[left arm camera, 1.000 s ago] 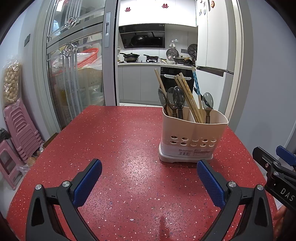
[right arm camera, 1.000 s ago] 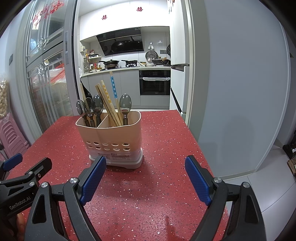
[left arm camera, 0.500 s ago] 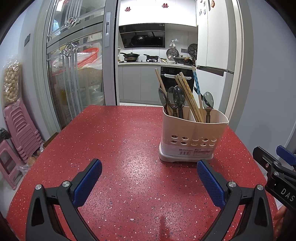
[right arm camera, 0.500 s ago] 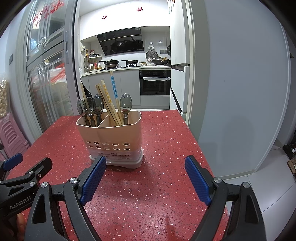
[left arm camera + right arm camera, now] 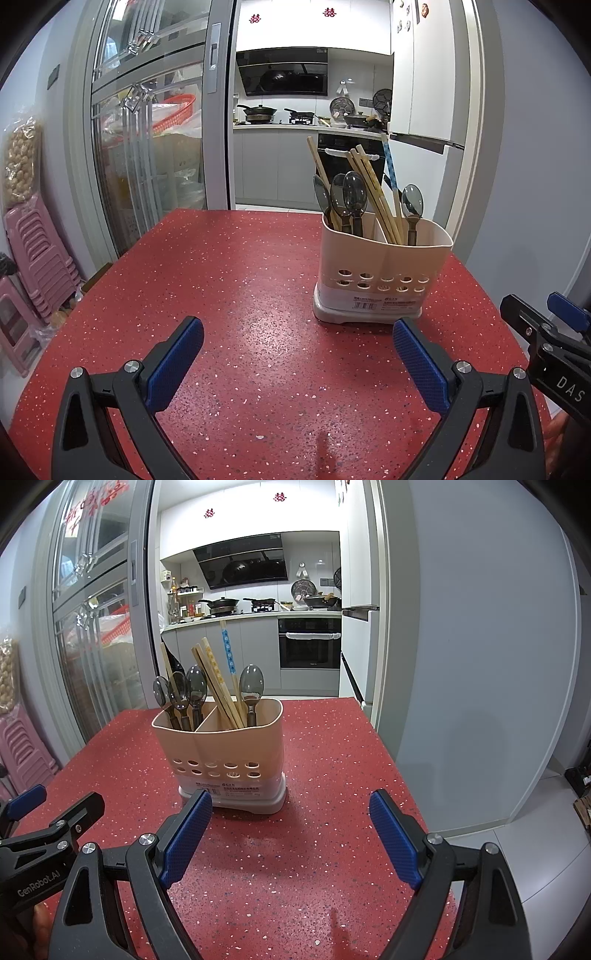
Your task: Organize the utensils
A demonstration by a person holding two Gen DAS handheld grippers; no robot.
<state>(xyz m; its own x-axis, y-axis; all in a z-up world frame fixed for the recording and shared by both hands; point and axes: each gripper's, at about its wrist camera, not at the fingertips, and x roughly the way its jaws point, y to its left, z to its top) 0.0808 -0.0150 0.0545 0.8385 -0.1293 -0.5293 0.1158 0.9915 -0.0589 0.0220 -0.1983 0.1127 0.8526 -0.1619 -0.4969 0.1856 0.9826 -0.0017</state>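
A beige two-compartment utensil holder (image 5: 382,275) (image 5: 221,757) stands on the red speckled table (image 5: 240,295) (image 5: 332,768). Its left compartment holds three spoons (image 5: 181,696) and a chopstick. Its right compartment holds several chopsticks (image 5: 218,683) and one spoon (image 5: 251,686). My left gripper (image 5: 297,363) is open and empty, low over the table, in front and left of the holder. My right gripper (image 5: 290,838) is open and empty, in front and right of the holder. Each gripper shows at the edge of the other's view.
The table's right edge (image 5: 391,760) drops to a tiled floor by a grey wall. Pink stacked stools (image 5: 40,258) stand left of the table. A glass sliding door (image 5: 147,155) and the kitchen lie behind.
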